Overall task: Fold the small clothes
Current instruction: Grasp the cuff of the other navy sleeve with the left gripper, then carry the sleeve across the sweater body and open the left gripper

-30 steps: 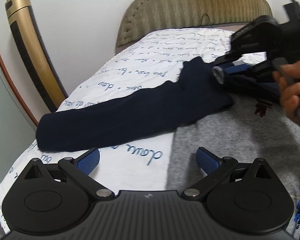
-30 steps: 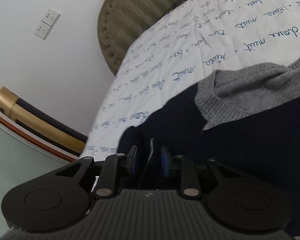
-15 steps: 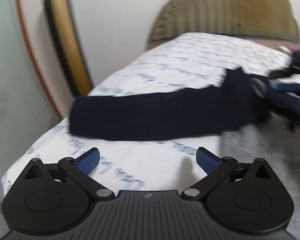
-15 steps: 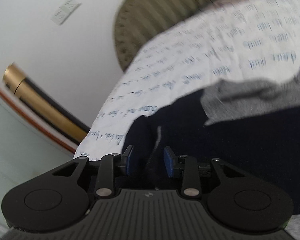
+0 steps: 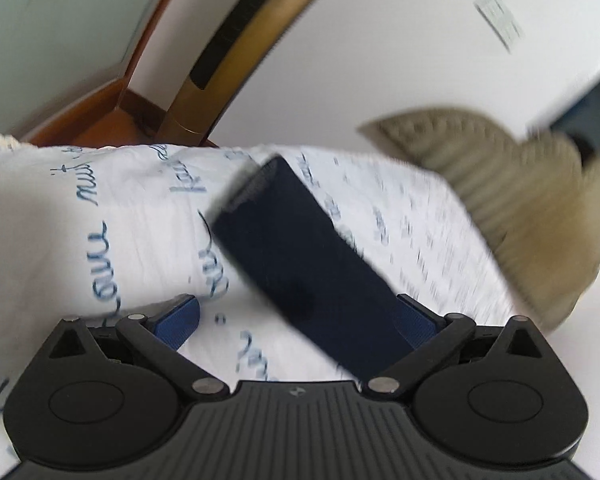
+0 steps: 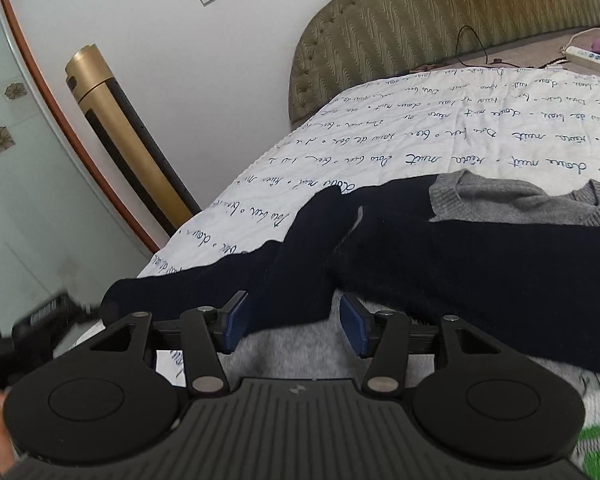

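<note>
We see the right claw opening, its pads off the navy stocking, whose foot lies between them on the gray sweater on the bed quilt. Left claw spread wide, empty, over the stocking's cuff end; view blurred.

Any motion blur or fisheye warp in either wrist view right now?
Left wrist view: heavy motion smear on the headboard and bedsheet script; navy sock soft. Right wrist view: sharp, script legible, only the left gripper smeared; gold pillar and door frame bowed by fisheye.
</note>
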The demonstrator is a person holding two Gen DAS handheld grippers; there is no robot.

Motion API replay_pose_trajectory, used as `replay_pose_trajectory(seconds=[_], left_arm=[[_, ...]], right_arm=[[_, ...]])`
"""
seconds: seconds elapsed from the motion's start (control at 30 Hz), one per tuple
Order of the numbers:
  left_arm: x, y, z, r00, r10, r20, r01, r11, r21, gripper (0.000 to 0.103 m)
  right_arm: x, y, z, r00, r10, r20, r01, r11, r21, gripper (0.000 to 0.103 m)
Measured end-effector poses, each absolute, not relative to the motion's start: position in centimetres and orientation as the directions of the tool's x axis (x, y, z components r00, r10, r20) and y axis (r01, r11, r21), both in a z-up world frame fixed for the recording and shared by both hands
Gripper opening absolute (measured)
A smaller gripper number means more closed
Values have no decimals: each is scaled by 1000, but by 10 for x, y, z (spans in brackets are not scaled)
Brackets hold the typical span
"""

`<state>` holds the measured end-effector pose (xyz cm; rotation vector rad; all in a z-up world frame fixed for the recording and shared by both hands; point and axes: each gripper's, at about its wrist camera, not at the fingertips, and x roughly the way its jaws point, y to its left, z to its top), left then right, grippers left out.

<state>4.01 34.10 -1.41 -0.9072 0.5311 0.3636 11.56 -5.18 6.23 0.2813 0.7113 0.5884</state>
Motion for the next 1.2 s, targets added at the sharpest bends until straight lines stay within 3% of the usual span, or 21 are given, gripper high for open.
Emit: replay_pose_trajectory(seconds=[0.23, 0.33, 0.4, 0.57, 0.8, 1.0, 1.2], left_arm=[[52, 360, -19, 849, 89, -521, -494, 484, -722, 102], [52, 360, -17, 840, 108, -532, -517, 462, -721, 79], [55, 362, -19, 837, 100, -537, -519, 454, -724, 50], [63, 361, -24, 817, 73, -572, -534, 471, -702, 13], [87, 334, 15, 795, 207, -570, -511, 736, -445, 5], [109, 350, 62, 773, 424, -473, -579, 775, -252, 5], [127, 356, 94, 707, 618, -345, -676, 733, -72, 5]], right_arm=[[94, -62, 73, 689, 534, -489, -410, 844, 345, 60], [90, -69, 73, 682, 541, -492, -418, 841, 345, 61], [87, -73, 71, 680, 531, -505, -419, 847, 326, 61], [84, -86, 60, 682, 473, -558, -400, 880, 257, 62], [93, -125, 44, 679, 421, -601, -274, 905, 325, 63], [75, -135, 43, 701, 391, -596, -289, 920, 263, 66], [73, -151, 41, 688, 414, -596, -264, 908, 326, 66]])
